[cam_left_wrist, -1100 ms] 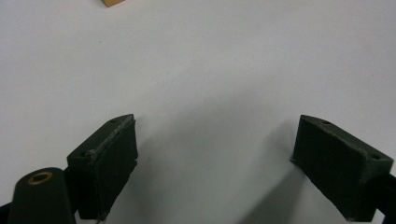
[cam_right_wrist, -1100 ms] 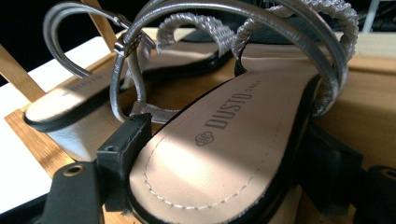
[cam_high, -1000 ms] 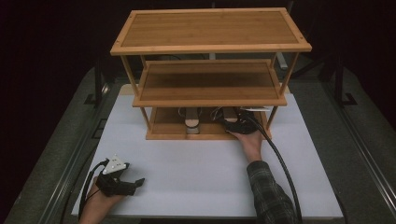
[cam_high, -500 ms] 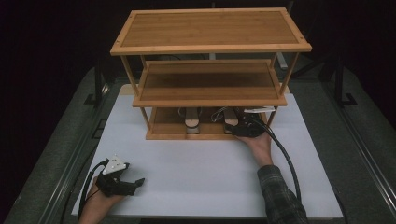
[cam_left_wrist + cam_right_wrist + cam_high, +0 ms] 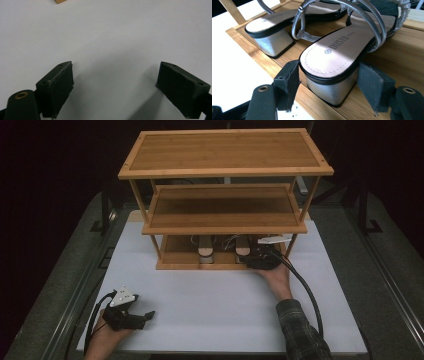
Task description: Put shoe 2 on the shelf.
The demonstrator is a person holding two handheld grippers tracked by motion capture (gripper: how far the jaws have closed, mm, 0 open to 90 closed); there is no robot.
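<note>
Two silver block-heel sandals stand on the bottom tier of a bamboo shelf (image 5: 225, 150). My right gripper (image 5: 254, 260) is at that tier's front edge. In the right gripper view it (image 5: 329, 75) is open and straddles the heel of the nearer sandal (image 5: 342, 50). Its left pad (image 5: 287, 82) touches the heel's side, and a small gap remains at the right pad. The other sandal (image 5: 269, 25) stands to the left, and in the high view it (image 5: 205, 251) is beside the first one (image 5: 243, 247). My left gripper (image 5: 146, 316) rests open on the white table (image 5: 115, 30), with nothing between its jaws (image 5: 115, 80).
The shelf has three tiers; the middle tier (image 5: 225, 207) and the top tier hold nothing that I can see. Its bamboo posts (image 5: 296, 240) flank the bottom tier. A black cable (image 5: 305, 292) trails from the right gripper along the forearm. Dark floor surrounds the table.
The right hand and forearm swung slightly to the right while the gripper stayed at the bottom tier by the sandal's heel. The left gripper has not moved.
</note>
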